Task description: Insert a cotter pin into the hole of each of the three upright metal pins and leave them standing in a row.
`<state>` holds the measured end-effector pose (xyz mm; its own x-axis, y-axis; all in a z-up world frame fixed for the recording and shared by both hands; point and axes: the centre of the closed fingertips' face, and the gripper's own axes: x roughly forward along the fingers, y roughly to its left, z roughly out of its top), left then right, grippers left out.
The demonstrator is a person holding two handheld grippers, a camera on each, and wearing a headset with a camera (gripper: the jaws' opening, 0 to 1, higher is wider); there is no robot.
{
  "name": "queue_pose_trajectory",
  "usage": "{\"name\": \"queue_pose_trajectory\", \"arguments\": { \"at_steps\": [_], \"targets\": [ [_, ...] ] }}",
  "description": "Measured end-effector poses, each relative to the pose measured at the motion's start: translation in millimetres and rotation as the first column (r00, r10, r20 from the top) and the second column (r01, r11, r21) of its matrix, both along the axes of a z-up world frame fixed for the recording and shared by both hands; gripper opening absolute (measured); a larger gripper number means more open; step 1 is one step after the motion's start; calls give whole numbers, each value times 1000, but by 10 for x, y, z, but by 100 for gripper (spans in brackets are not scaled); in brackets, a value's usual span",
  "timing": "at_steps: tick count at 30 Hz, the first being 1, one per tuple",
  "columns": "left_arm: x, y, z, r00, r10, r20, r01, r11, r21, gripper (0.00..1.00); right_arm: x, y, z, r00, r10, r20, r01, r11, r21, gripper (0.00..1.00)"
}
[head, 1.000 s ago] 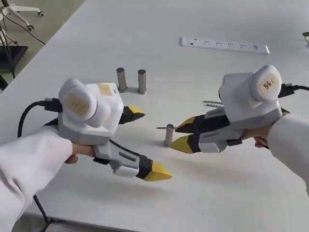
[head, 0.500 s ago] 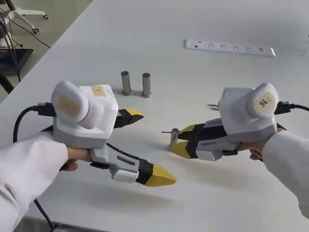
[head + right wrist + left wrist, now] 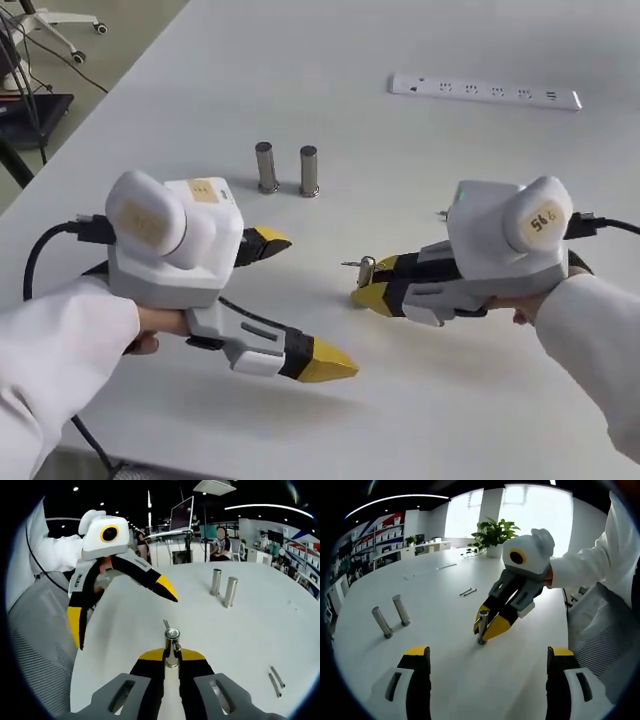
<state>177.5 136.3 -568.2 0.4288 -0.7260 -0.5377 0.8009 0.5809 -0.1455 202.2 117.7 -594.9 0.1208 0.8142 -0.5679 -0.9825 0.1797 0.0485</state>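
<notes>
A short metal pin [image 3: 366, 270] stands on the white table between the yellow tips of my right gripper [image 3: 370, 285], which is shut on it. In the right gripper view the pin [image 3: 172, 639] rises between the closed jaws, and a thin cotter pin [image 3: 165, 624] pokes out of its top. My left gripper [image 3: 297, 300] hangs open to the left, with nothing between its fingers. Two more upright metal pins [image 3: 266, 166] [image 3: 309, 170] stand side by side farther back. From the left gripper view, the held pin [image 3: 481, 630] sits ahead of the open left gripper [image 3: 486, 655].
A white power strip [image 3: 485, 92] lies at the back right. Loose cotter pins [image 3: 275, 680] lie on the table right of the held pin. The table's left edge drops off to a floor with chair legs [image 3: 60, 20]. A potted plant [image 3: 492, 532] stands far off.
My right gripper's jaws, open around the metal pin a second ago, have closed on it. The left gripper has barely moved.
</notes>
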Motion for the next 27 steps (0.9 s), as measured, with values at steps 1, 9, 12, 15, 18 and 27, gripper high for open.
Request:
{"name": "queue_pose_trajectory", "arguments": {
  "at_steps": [1, 9, 12, 15, 18, 27],
  "targets": [
    [-1, 6, 1, 1000, 0, -2, 0, 1000, -1, 96, 22, 4, 7, 1000, -5, 8, 5, 1000, 3, 4],
    [18, 63, -4, 1000, 16, -3, -16, 1000, 5, 97, 335, 78, 102, 997, -46, 55, 45, 999, 30, 4],
    [42, 83, 17, 1000, 30, 5, -30, 1000, -1, 97, 463, 83, 90, 997, -55, 58, 54, 998, 30, 4],
    [51, 95, 32, 999, 36, 8, -36, 999, -6, 97, 509, 98, 92, 996, -62, 59, 60, 998, 32, 4],
    [52, 107, 33, 999, 39, 8, -39, 999, -3, 97, 540, 107, 85, 996, -71, 55, 70, 997, 32, 4],
    [61, 107, 59, 999, 39, 18, -39, 999, -2, 97, 509, 89, 31, 997, -57, 44, 55, 998, 44, 4]
  ]
}}
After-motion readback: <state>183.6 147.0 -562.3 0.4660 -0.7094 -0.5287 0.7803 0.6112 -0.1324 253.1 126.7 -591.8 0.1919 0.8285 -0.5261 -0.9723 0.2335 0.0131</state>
